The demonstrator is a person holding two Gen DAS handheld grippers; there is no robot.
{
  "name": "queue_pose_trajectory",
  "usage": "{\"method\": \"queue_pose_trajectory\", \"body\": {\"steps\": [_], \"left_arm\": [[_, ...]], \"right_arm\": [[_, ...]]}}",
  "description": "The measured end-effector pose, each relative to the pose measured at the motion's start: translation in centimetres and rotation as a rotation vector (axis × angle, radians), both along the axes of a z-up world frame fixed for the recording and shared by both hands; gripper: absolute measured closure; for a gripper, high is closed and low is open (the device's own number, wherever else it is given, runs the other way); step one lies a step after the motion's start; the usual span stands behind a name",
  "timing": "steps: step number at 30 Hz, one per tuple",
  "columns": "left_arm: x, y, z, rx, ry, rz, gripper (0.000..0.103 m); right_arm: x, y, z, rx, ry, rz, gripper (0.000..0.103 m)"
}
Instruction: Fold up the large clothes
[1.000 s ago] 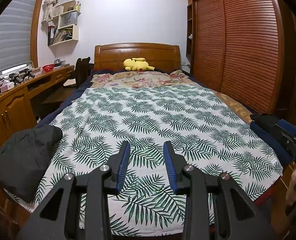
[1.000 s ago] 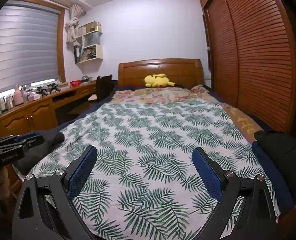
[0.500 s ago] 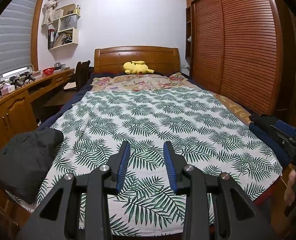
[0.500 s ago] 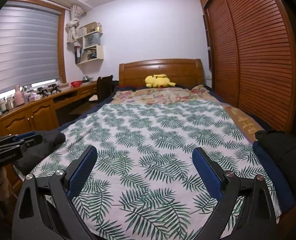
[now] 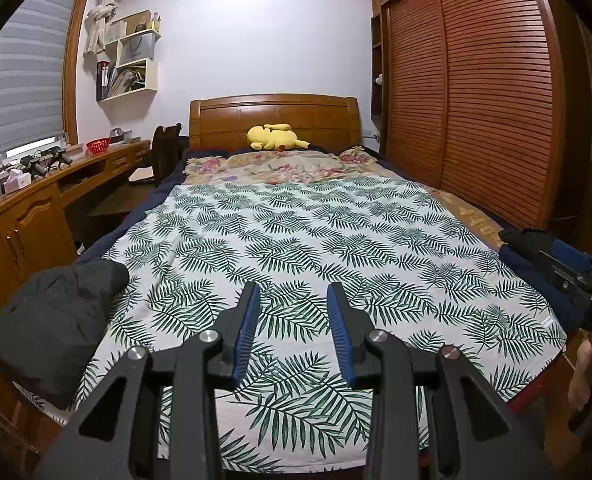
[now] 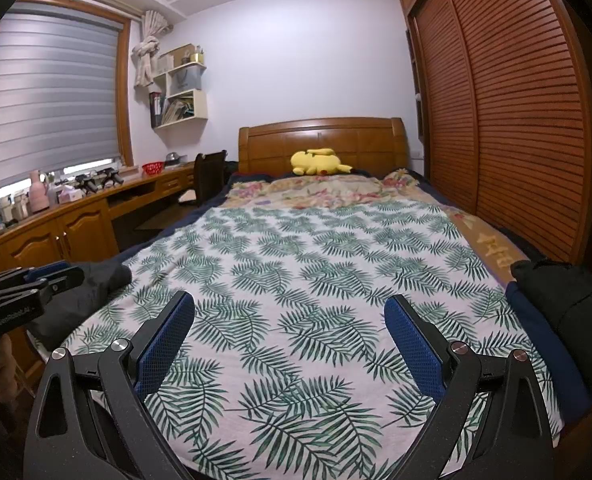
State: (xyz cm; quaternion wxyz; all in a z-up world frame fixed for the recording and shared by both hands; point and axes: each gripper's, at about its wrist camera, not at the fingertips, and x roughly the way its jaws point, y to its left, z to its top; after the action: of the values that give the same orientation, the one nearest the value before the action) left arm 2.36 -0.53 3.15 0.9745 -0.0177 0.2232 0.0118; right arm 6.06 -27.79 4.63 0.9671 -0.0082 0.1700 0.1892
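Claws are hovering over the bed (image 5: 456, 216), left claw (image 5: 294, 312) slightly parted, right claw (image 6: 290, 332) spread wide, both gripping nothing; dark clothes (image 5: 56, 320) are lying beside them.

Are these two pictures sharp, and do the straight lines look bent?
Left wrist view: sharp, evenly lit; wardrobe doors bow outward, corners black. Right wrist view: equally sharp; window blind and wardrobe curve strongly; no glare on the leaf-print sheet.
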Motion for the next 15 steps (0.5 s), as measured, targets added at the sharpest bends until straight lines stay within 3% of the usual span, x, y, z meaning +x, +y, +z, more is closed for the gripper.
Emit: {"method": "queue_pose_trajectory", "body": {"steps": [15], "left_arm": [[-0.01, -0.12, -0.13, -0.006, -0.001, -0.001, 0.069]], "right_arm": [[0.03, 0.00, -0.02, -0.002, -0.003, -0.003, 0.006]]}}
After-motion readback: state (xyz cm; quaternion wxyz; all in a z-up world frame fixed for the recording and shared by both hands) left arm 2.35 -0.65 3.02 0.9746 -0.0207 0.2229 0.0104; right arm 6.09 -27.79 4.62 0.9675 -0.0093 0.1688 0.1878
